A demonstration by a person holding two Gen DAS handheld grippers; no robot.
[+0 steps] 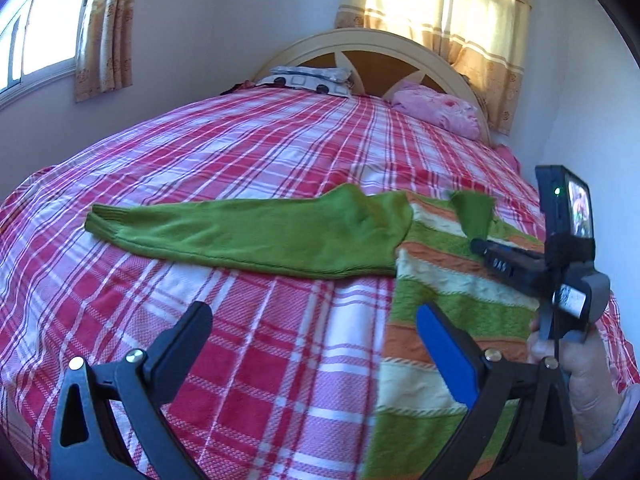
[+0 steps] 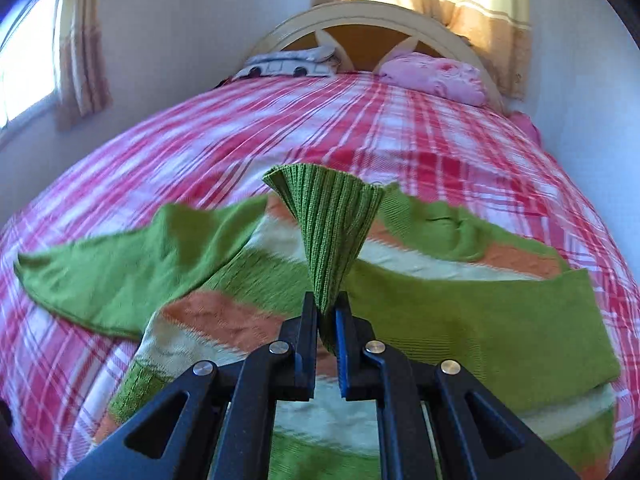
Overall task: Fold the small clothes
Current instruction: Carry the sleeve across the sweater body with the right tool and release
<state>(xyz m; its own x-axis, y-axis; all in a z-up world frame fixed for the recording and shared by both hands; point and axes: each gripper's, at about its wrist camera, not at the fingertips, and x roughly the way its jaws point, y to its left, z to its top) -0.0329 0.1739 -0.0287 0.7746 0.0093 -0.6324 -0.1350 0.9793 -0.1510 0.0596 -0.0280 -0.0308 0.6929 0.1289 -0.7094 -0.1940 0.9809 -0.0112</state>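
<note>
A small striped sweater (image 1: 440, 296), green, orange and cream with plain green sleeves, lies on the bed. Its left sleeve (image 1: 240, 234) stretches flat to the left. My left gripper (image 1: 316, 328) is open and empty, low over the bedspread just left of the sweater's body. My right gripper (image 2: 326, 308) is shut on the ribbed cuff (image 2: 328, 232) of the right sleeve (image 2: 500, 312) and holds it up over the sweater's body (image 2: 224, 316). The right gripper also shows in the left wrist view (image 1: 480, 246), with the cuff (image 1: 472, 212) standing up from it.
A red, pink and white plaid bedspread (image 1: 240, 152) covers the bed. A pink pillow (image 1: 436, 112) and a patterned pillow (image 1: 308, 80) lie by the cream headboard (image 1: 360, 40). Curtained windows are behind and at left. Walls stand close on both sides.
</note>
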